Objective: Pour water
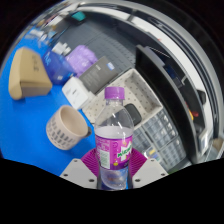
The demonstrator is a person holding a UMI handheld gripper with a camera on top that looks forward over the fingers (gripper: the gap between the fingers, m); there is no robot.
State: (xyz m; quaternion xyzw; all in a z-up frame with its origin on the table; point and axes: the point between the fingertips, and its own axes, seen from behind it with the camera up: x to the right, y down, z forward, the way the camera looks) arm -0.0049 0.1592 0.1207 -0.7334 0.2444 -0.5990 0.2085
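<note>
Right up close, the gripper (113,172) has its fingers clenched on a clear plastic water bottle (114,140), one magenta pad (88,161) pressed to each flank, and the bottle is held upright between them with its purple label (117,152) facing us and its purple cap (115,94) on top. Just beyond the fingers and off to the left, a beige ribbed cup (67,126) sits tipped over on the blue counter (25,125), its open mouth turned toward the bottle. A little further on, a white box (77,93) lies near the cup. To the right of the bottle there's a clear plastic container (152,128), with a dark monitor (168,80) behind it. Way out at the back, a tan object (27,73) rests on the counter, with a purple container (80,58) beside it; what they are exactly, hard to tell.
</note>
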